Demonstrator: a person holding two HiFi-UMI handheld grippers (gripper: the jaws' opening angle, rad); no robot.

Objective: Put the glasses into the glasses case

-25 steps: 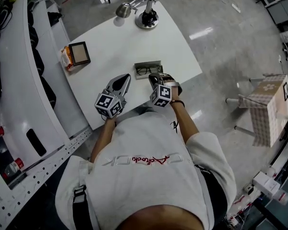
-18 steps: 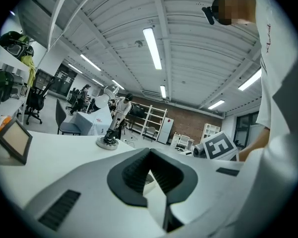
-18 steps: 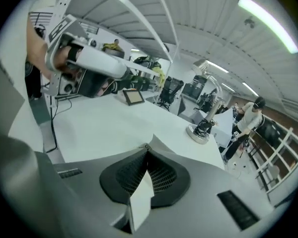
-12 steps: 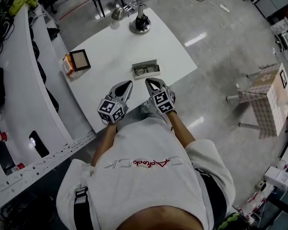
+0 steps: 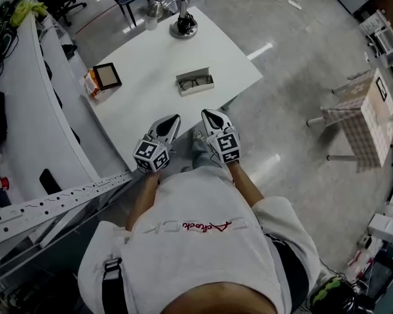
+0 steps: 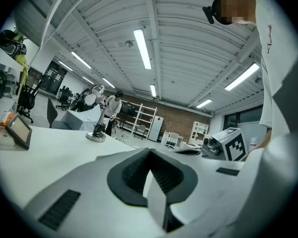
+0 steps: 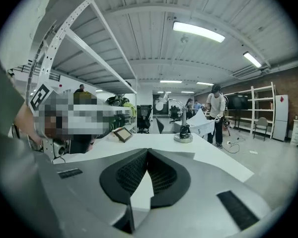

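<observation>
The glasses (image 5: pixel 195 82) lie inside the open case (image 5: pixel 194 74) mid-counter (image 5: pixel 150 51), so the placing looks done. If the lid is to be shut, tip it over gently from behind, so the case does not slide. Both left tongs (image 5: pixel 173 118) and right tongs (image 5: pixel 207 114) are pressed together on nothing. A second ago the right tongs were just beside the case; now both hang back at the near edge, well apart from it.
</observation>
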